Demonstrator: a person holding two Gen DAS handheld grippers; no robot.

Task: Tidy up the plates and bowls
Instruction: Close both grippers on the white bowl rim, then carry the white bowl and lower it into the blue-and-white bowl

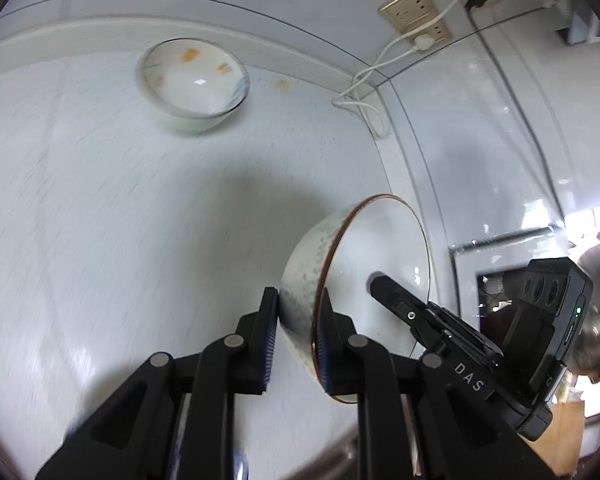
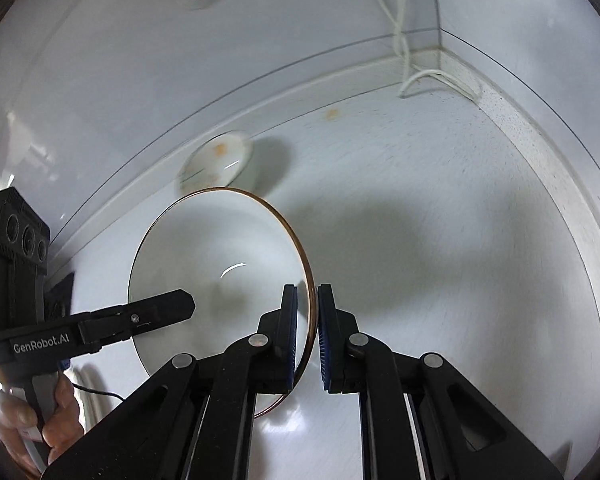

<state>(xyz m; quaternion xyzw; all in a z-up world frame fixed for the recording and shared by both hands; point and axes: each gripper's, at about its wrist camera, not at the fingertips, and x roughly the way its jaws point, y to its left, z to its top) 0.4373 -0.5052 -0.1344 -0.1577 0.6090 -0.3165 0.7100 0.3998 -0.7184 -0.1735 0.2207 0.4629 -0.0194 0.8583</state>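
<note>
Above the white counter (image 1: pixel 100 208), a brown-rimmed bowl (image 1: pixel 364 256) hangs tilted, its rim pinched on opposite sides by the left gripper (image 1: pixel 298 320) and the right gripper (image 2: pixel 308 320); both clamp it. A patterned bowl (image 1: pixel 192 84) sits well apart, near the back wall.

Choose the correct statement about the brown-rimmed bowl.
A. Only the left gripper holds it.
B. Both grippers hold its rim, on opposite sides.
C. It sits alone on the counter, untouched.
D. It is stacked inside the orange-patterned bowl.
B: the left gripper and the right gripper each pinch the wall of the brown-rimmed bowl, while the orange-patterned bowl stands apart.
</note>
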